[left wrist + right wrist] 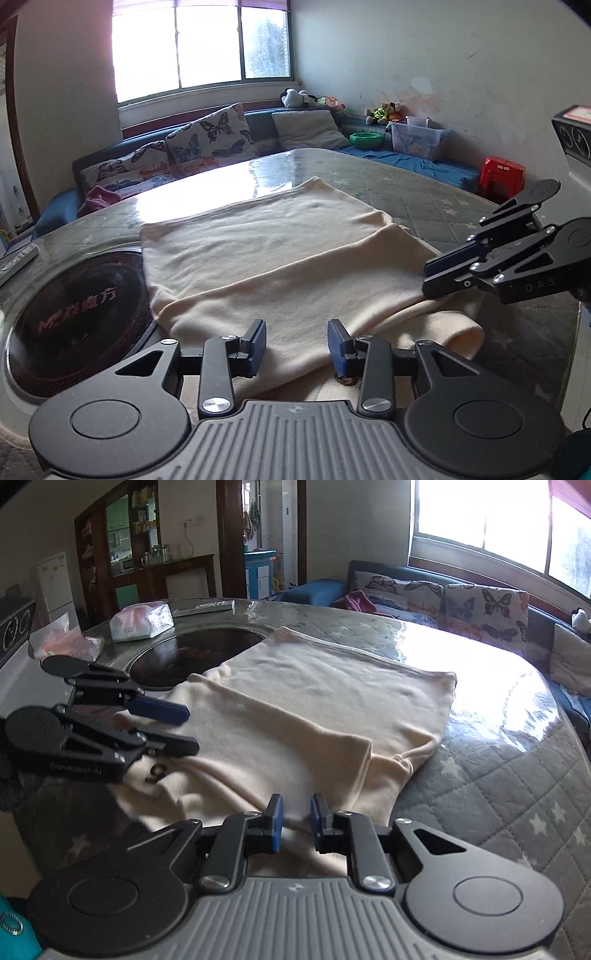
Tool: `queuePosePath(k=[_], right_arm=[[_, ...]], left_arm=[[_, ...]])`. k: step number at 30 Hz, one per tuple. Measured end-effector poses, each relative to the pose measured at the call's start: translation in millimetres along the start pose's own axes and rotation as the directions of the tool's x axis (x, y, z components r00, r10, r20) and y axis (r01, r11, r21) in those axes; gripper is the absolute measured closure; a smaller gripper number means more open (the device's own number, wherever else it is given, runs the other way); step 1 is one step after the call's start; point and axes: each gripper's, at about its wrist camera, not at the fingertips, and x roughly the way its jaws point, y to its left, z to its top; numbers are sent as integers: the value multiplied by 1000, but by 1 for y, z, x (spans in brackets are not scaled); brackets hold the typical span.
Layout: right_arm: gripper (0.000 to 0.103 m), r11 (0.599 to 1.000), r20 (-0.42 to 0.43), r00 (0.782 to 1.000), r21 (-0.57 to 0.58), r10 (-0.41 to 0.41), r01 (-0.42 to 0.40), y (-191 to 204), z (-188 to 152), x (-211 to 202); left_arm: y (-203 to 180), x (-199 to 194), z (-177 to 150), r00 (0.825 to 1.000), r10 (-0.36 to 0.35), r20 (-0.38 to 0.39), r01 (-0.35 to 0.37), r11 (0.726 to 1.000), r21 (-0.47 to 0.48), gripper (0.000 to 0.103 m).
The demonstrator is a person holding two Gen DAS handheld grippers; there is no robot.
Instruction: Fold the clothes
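A cream garment (273, 251) lies partly folded on the round table, also in the right wrist view (314, 709). One folded layer (258, 738) lies across the body and a sleeve end (458, 332) sticks out at the near right. My left gripper (297, 343) is open over the near hem, nothing between its pads; it shows at the left of the right wrist view (188, 727). My right gripper (296, 821) is open with a narrow gap, over the garment's near edge. In the left wrist view it (428, 275) hovers at the garment's right side.
The table has a quilted grey cover with stars (498, 775) under clear plastic and a dark round hotplate (74, 310). A tissue pack (142, 622), a plastic bag (62, 642) and a remote (207, 607) lie at the far side. A sofa with butterfly cushions (207, 140) stands beyond.
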Motion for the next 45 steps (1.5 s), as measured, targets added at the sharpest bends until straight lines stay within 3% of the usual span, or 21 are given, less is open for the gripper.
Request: queuePosePath(k=[6, 10, 17, 21, 23, 25, 27, 32, 36, 39, 42, 45], right_arm=[[86, 1000, 14, 1000, -4, 5, -5, 1, 3, -11], [79, 1000, 15, 1000, -18, -3, 3, 2, 0, -20], [70, 997, -13, 1000, -74, -16, 15, 11, -13, -32], [64, 993, -22, 1000, -115, -22, 20, 18, -17, -36], [63, 990, -28, 999, -136, -28, 24, 21, -19, -37], [61, 986, -31, 999, -161, -34, 28, 24, -21, -38], [56, 981, -30, 999, -191, -33, 26, 28, -22, -38], [50, 960, -9, 1000, -280, -26, 23, 37, -20, -34], [50, 942, 18, 1000, -336, -17, 22, 40, -14, -25], [55, 942, 27, 1000, -336, 4, 5, 36, -5, -10], [72, 951, -5, 999, -306, 45, -44, 28, 2, 7], [85, 964, -19, 997, -254, 78, -81, 18, 9, 13]], left_arm=[[5, -35, -12, 999, 35, 7, -35, 995, 93, 55], [-6, -50, -31, 999, 37, -9, -34, 982, 186, 53], [-37, -37, -46, 1000, 26, 15, -29, 943, 332, 53], [-45, -27, -43, 998, 21, 52, -38, 938, 344, 53], [-46, -24, -41, 997, 25, 67, -47, 935, 352, 60], [-45, -22, -38, 997, 16, 75, -41, 938, 344, 78], [-43, -23, -34, 996, 14, 87, -42, 942, 333, 90], [-24, -24, -13, 995, -14, 98, -9, 974, 226, 93], [-10, -16, 3, 995, -45, 90, 29, 986, 164, 93], [-4, -9, 8, 995, -60, 77, 49, 989, 137, 93], [0, -4, 7, 996, -65, 62, 57, 991, 124, 92], [-1, -7, 0, 997, -57, 55, 49, 989, 140, 82]])
